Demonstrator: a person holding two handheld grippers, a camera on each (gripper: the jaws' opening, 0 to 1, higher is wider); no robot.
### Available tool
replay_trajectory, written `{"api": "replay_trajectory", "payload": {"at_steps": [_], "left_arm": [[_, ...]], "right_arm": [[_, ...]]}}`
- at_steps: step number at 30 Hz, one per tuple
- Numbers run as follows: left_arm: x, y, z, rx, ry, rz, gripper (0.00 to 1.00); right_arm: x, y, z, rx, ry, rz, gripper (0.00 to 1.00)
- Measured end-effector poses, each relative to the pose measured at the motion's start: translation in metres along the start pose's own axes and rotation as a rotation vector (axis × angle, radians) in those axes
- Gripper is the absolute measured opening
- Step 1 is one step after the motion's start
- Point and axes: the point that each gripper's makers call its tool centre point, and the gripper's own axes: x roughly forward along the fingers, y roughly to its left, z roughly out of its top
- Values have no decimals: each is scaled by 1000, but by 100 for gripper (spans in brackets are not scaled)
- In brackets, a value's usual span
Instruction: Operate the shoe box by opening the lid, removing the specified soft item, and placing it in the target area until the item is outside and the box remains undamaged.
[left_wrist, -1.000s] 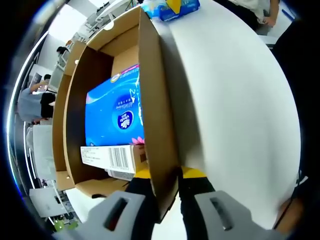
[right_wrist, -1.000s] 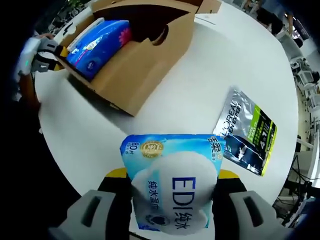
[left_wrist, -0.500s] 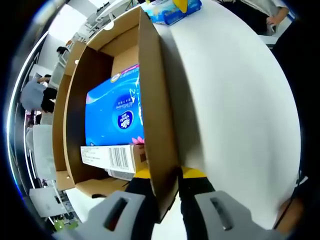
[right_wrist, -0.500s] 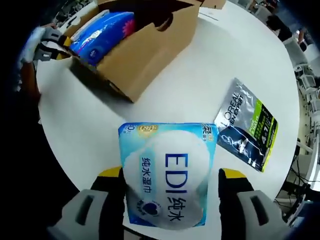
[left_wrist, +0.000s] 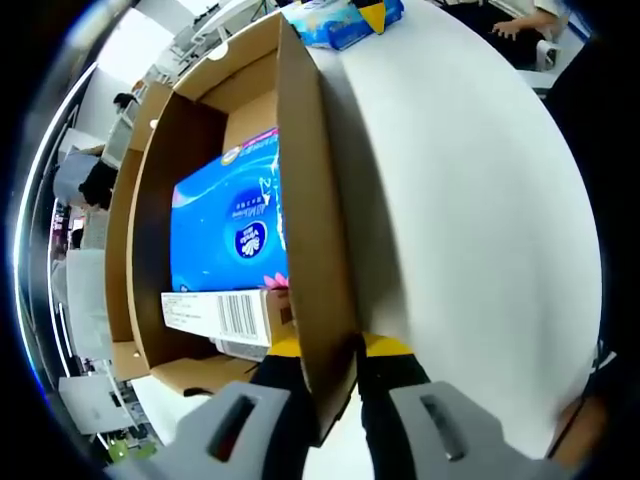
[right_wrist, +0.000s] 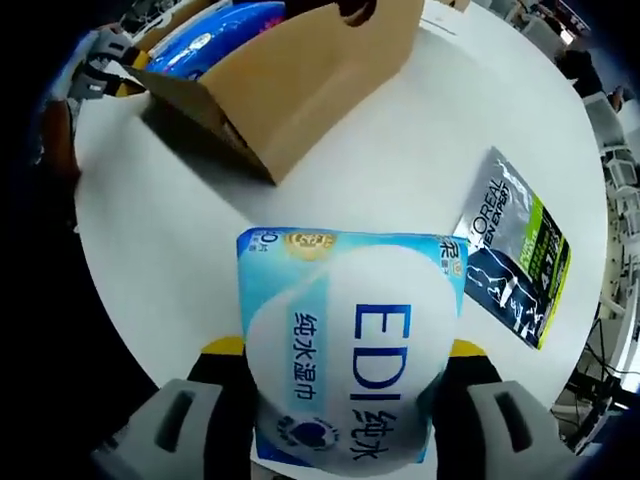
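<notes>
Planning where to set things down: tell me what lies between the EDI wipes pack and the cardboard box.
In the right gripper view, only bare white table lies between the EDI wipes pack and the cardboard box.

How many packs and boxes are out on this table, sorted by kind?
Cardboard shoe box: 1
Blue tissue pack in the box: 1
Barcoded carton in the box: 1
EDI wipes pack: 1
Silver L'Oreal pouch: 1
Total: 5
</notes>
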Motion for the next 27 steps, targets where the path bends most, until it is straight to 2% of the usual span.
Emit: {"api": "replay_trajectory", "payload": {"at_steps": [6, 8, 14, 18, 20, 27], "left_arm": [[0, 0, 0, 0, 5, 1, 14], [0, -1, 0, 1, 8, 3, 14], [-1, -1, 0, -1, 16, 5, 14], [-1, -1, 0, -1, 18, 6, 14], [-1, -1, 0, 0, 21, 6, 14], [-2, -1, -1, 0, 22, 5, 14]], "right_arm": [[-7, 3, -1, 5, -9, -7, 65], [-7, -3, 0, 12, -13, -7, 63], [-13, -5, 3, -22, -19, -25, 61], [-22, -11, 8, -49, -28, -34, 61], [-34, -11, 8, -43, -25, -36, 61], [-45, -22, 4, -89, 4, -54, 60]]}}
